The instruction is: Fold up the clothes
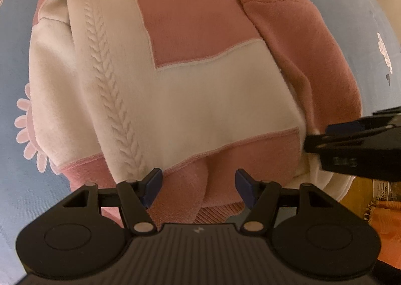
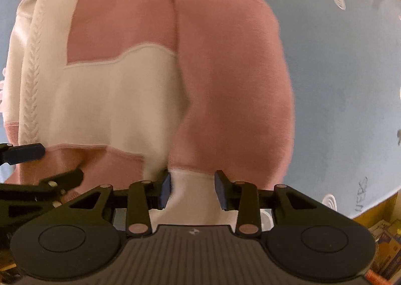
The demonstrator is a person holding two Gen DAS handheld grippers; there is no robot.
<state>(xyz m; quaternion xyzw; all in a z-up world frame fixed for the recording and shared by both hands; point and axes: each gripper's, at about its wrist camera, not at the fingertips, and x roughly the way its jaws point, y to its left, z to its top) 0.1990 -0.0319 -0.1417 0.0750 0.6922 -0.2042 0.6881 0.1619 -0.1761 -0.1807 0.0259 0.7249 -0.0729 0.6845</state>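
Note:
A pink and cream fleece sweater (image 1: 190, 89) lies spread on a blue sheet, with a cable-knit stripe down its cream panel. My left gripper (image 1: 199, 184) is open, and its blue pads stand on either side of the pink hem fold at the near edge. In the right wrist view the same sweater (image 2: 225, 84) fills the frame. My right gripper (image 2: 193, 189) is narrowed onto the white cuff (image 2: 193, 182) at the end of the pink sleeve, and the cloth fills the gap between the pads. The right gripper (image 1: 351, 144) also shows at the sweater's right edge.
The blue sheet (image 1: 363, 34) with white flower and leaf prints surrounds the sweater. Its near right edge drops off to orange cloth (image 1: 381, 222) and a wooden floor. The left gripper (image 2: 37, 179) reaches in from the left in the right wrist view.

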